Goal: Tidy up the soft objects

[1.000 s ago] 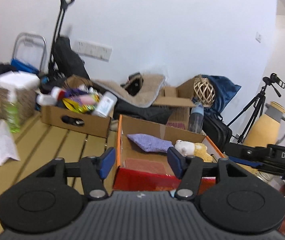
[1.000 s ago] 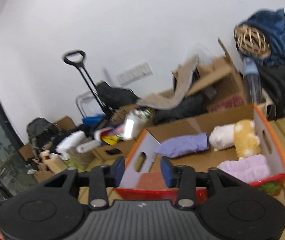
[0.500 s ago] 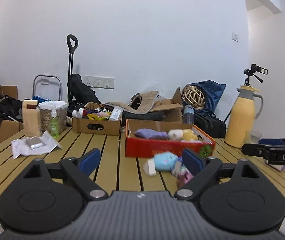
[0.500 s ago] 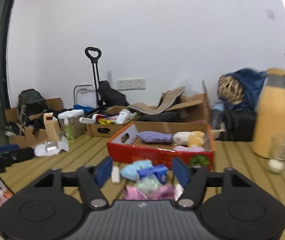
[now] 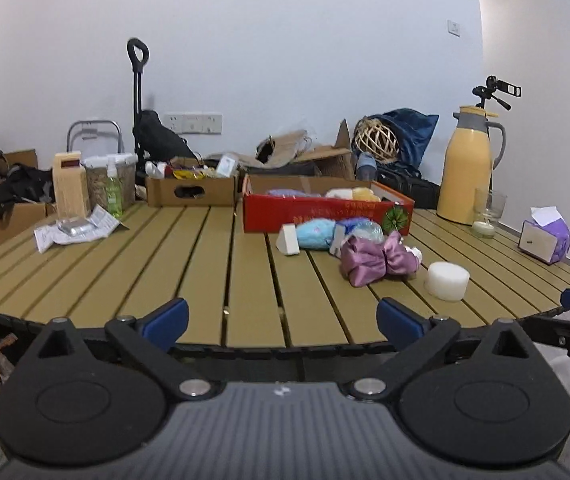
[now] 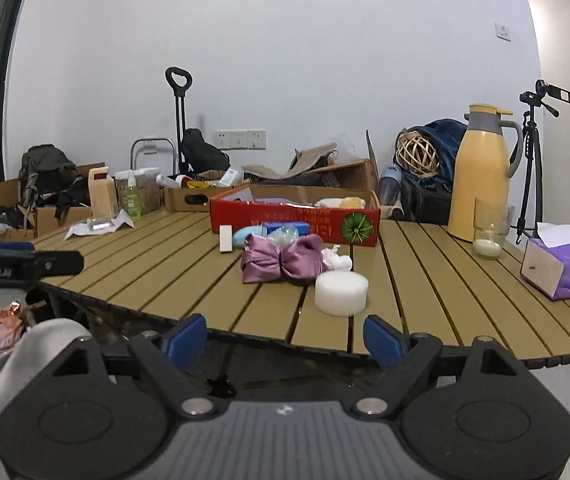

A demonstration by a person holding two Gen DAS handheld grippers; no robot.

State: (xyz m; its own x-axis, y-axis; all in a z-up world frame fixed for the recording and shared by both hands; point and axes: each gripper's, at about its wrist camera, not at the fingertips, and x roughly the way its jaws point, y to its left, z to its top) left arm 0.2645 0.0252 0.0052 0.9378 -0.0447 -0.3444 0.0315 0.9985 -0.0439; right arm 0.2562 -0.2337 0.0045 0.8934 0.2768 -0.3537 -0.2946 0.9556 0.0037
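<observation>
A red cardboard box [image 5: 325, 210] [image 6: 297, 222] stands mid-table and holds a purple cloth, a white plush and a yellow plush. In front of it lie a light-blue plush [image 5: 317, 234] [image 6: 245, 236], a purple satin bundle [image 5: 377, 262] [image 6: 283, 262], a white round sponge [image 5: 446, 281] [image 6: 341, 293], a white block [image 5: 288, 240] [image 6: 225, 239] and a clear plastic packet [image 5: 365, 232]. My left gripper [image 5: 283, 318] is open and empty at the table's near edge. My right gripper [image 6: 285, 338] is open and empty, just short of the white sponge.
A yellow thermos [image 5: 470, 168] [image 6: 483, 176], a glass with a candle [image 6: 487, 234] and a purple tissue box [image 6: 559, 266] stand at the right. A brown cardboard box of bottles [image 5: 191, 190], a wooden box [image 5: 69, 184] and crumpled paper [image 5: 75, 230] sit at the left.
Both grippers have pulled back from over the red box to the table's near edge. Their jaws have opened wider. The loose soft objects in front of the box have come into view.
</observation>
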